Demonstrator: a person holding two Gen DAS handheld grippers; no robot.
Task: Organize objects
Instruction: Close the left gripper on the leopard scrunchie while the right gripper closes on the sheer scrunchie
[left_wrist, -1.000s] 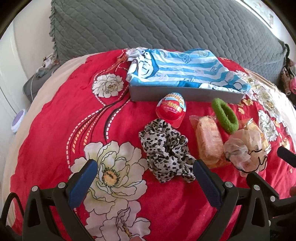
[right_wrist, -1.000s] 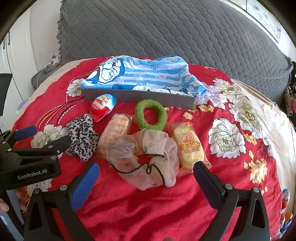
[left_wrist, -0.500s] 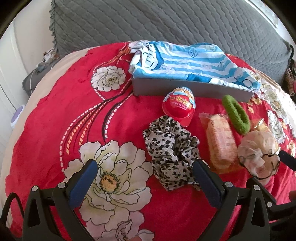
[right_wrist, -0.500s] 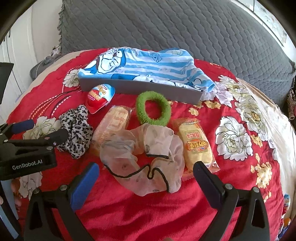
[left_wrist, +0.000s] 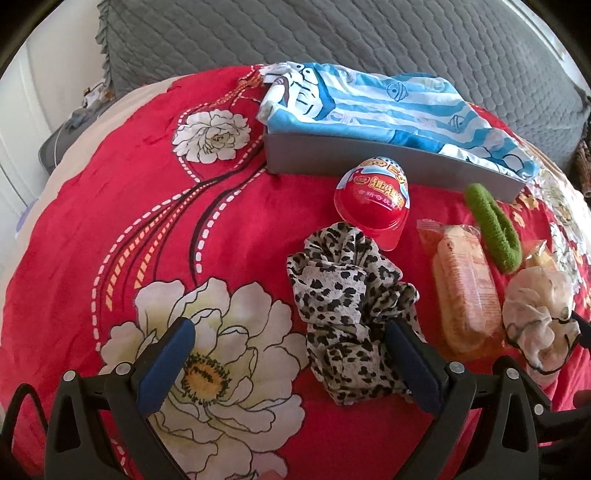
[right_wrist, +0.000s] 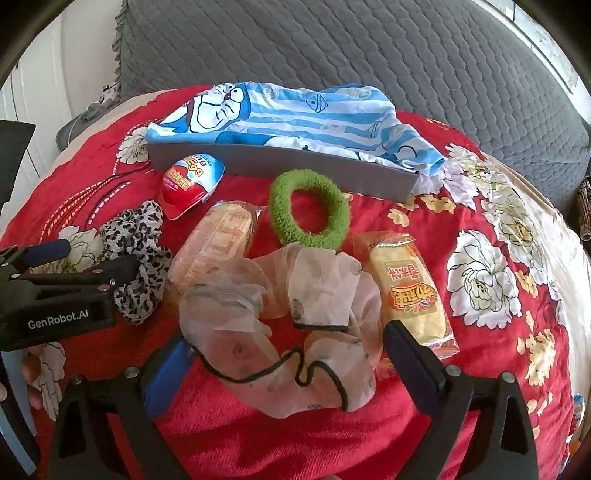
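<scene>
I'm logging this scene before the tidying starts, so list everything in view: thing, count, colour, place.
Bedspread: 1, red with white flowers, under everything.
Quilted cover: 1, grey, at the back.
Box: 1, grey, behind the small items.
Striped cloth: 1, blue and white, draped over the box.
Toy egg: 1, red and white, in front of the box, left.
Green scrunchie: 1, in front of the box, centre.
Leopard scrunchie: 1, black and white, by the left gripper.
Sheer scrunchie: 1, pale beige, between the right gripper's fingers.
Snack packets: 2, orange-yellow, one left and one right of the sheer scrunchie.
Left gripper: open.
Right gripper: open.
</scene>
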